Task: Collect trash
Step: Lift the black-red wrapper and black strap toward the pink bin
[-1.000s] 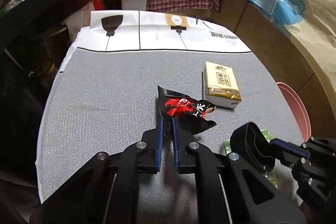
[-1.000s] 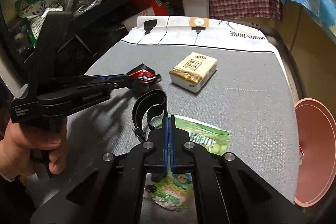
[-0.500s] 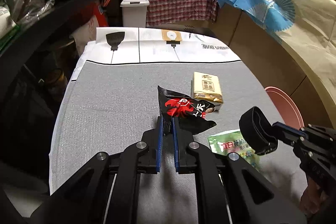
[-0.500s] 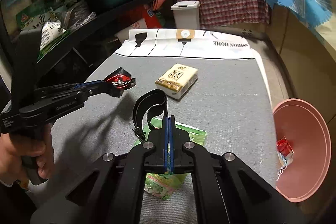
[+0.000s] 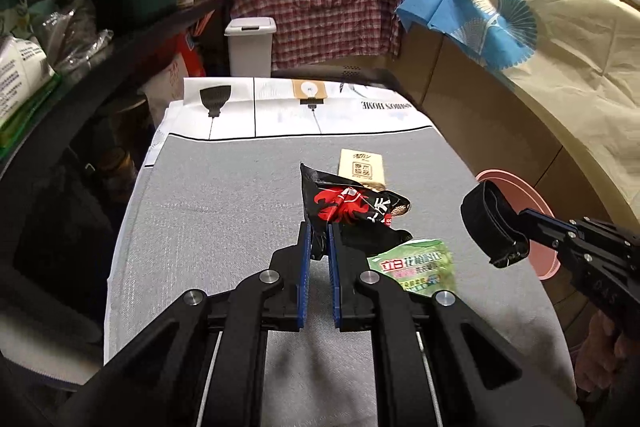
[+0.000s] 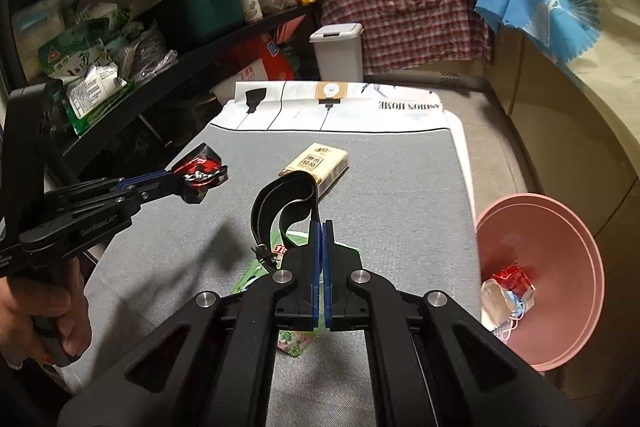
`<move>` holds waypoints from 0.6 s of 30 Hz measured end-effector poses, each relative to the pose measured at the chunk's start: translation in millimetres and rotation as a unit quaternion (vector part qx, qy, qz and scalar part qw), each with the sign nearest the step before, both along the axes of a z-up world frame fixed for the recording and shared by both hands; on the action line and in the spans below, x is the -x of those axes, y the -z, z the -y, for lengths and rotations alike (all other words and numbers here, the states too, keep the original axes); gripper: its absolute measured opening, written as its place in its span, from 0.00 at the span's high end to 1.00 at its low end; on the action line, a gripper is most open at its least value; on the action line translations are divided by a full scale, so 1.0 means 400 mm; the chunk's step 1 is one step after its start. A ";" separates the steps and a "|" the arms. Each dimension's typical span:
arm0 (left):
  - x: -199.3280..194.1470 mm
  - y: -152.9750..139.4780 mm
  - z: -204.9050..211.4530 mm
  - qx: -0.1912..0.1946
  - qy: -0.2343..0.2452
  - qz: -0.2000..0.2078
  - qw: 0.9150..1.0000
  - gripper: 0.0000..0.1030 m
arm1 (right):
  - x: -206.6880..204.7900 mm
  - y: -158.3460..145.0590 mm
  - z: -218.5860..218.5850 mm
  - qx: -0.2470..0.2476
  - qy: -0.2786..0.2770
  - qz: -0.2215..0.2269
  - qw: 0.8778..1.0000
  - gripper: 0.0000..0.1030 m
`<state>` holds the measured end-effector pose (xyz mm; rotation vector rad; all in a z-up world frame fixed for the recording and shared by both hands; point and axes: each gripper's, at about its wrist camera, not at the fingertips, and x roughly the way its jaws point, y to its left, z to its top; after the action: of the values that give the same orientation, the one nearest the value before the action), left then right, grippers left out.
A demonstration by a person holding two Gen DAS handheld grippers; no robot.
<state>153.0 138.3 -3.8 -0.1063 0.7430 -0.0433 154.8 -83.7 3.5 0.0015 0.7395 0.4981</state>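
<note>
- Only your right view shows crumpled trash (image 6: 506, 293) in the round pink plastic basin (image 6: 568, 251), far right.
- Your left gripper (image 5: 318, 231) pinches the black-and-red crinkly wrapper (image 5: 348, 207); your right gripper (image 6: 321, 227) squeezes the black looped strap (image 6: 284, 203).

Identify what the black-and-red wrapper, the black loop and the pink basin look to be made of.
Black-and-red wrapper: thin glossy plastic film, crinkled with sharp folds. Black loop: a flexible matte band, maybe rubber or webbing; it curls without creasing. Pink basin: smooth moulded plastic, likely, with an even rim.
</note>
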 end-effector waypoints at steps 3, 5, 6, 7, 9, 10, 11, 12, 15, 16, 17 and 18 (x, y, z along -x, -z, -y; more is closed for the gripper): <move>0.020 -0.019 0.007 0.001 0.000 0.008 1.000 0.92 | 0.015 -0.027 0.016 -0.004 0.004 0.010 1.000 0.99; 0.032 -0.033 0.011 0.002 -0.002 0.015 1.000 0.92 | 0.025 -0.049 0.023 -0.002 0.002 0.019 1.000 0.99; 0.037 -0.040 0.012 0.003 -0.002 0.018 1.000 0.92 | 0.030 -0.061 0.028 -0.001 0.001 0.024 1.000 0.99; 0.043 -0.049 0.013 0.005 -0.002 0.021 1.000 0.92 | 0.034 -0.074 0.035 0.000 0.002 0.028 1.000 0.99; 0.053 -0.064 0.015 0.006 -0.001 0.029 1.000 0.92 | 0.036 -0.095 0.051 -0.006 0.004 0.029 1.000 0.99; 0.057 -0.070 0.016 0.007 -0.002 0.032 0.999 0.92 | 0.036 -0.111 0.062 -0.011 0.006 0.030 0.999 0.99; 0.061 -0.076 0.016 0.009 -0.002 0.035 0.999 0.92 | 0.036 -0.122 0.070 -0.012 0.007 0.033 0.999 0.99; 0.065 -0.080 0.016 0.010 -0.002 0.036 0.999 0.92 | 0.036 -0.133 0.080 -0.012 0.009 0.036 0.999 0.99; 0.070 -0.087 0.016 0.014 -0.004 0.039 0.999 0.92 | 0.033 -0.168 0.114 -0.016 0.016 0.044 0.999 0.99; 0.070 -0.089 0.017 0.014 -0.003 0.040 0.999 0.92 | 0.032 -0.178 0.125 -0.015 0.019 0.047 0.999 0.99; 0.071 -0.092 0.020 0.013 -0.001 0.042 0.999 0.92 | 0.030 -0.192 0.140 -0.013 0.022 0.052 0.998 0.99; 0.071 -0.095 0.022 0.014 -0.001 0.044 0.999 0.92 | 0.029 -0.199 0.148 -0.012 0.024 0.055 0.998 0.99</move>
<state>124.4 129.5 34.1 -0.1302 0.6554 -0.0559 143.1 -143.0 83.2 0.0138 0.6246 0.4584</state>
